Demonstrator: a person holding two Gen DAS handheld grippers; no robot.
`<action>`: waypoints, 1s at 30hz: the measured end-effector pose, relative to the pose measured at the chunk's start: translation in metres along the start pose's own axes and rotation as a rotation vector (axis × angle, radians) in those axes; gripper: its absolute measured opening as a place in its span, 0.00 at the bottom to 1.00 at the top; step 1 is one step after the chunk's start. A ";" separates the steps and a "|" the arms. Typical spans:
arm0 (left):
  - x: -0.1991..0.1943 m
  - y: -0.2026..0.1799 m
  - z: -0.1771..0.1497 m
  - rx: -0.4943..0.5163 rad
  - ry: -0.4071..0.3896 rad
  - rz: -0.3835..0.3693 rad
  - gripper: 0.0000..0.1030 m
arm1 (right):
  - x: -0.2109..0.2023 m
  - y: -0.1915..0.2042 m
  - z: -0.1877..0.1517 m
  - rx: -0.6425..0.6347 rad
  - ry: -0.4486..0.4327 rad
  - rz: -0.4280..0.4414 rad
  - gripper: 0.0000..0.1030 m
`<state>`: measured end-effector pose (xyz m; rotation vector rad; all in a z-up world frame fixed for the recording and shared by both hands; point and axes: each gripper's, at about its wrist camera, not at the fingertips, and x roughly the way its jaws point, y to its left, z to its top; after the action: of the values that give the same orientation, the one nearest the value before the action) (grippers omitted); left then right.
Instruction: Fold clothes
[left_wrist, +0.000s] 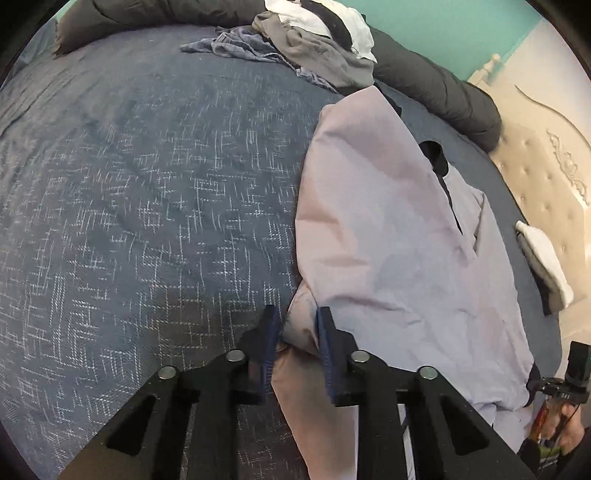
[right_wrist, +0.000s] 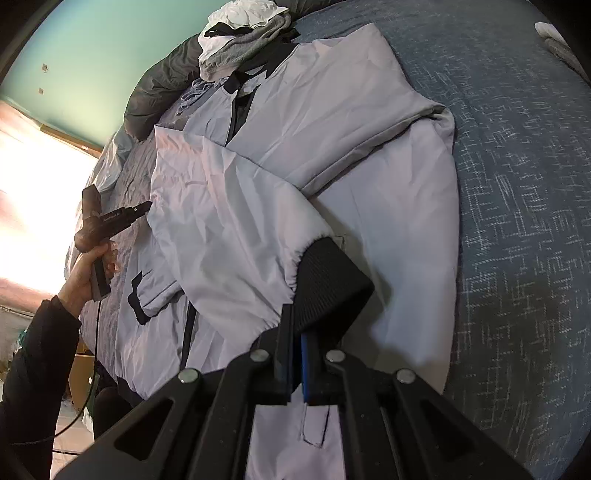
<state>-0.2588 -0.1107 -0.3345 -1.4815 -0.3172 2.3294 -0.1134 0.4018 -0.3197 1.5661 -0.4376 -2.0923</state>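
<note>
1. Left wrist view: the left gripper has its blue-padded jaws slightly parted, with a fold of the pale lilac jacket lying between them; the pads do not appear to press it, so it reads as released.
2. The jacket is thin, creased, smooth fabric with a black zip, spread on a blue-grey bedspread woven with white crosshatch marks.
3. Right wrist view: the right gripper is clenched on the jacket's black ribbed cuff, where the sleeve gathers.
4. A heap of clothes, grey and white, sits beyond the collar.
5. Lettering on the gripper handles is too small to read.
</note>
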 end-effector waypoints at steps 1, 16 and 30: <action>-0.001 0.001 -0.001 -0.007 -0.005 -0.007 0.14 | 0.001 0.001 0.000 -0.002 0.001 0.007 0.02; -0.016 0.011 -0.011 -0.161 -0.121 -0.034 0.22 | -0.018 0.018 0.006 -0.087 0.049 -0.071 0.10; -0.016 0.019 -0.031 -0.261 -0.242 -0.050 0.22 | -0.009 0.099 0.140 -0.213 -0.083 0.046 0.32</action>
<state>-0.2283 -0.1353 -0.3413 -1.2800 -0.7393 2.5045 -0.2267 0.3201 -0.2199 1.3397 -0.2667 -2.0983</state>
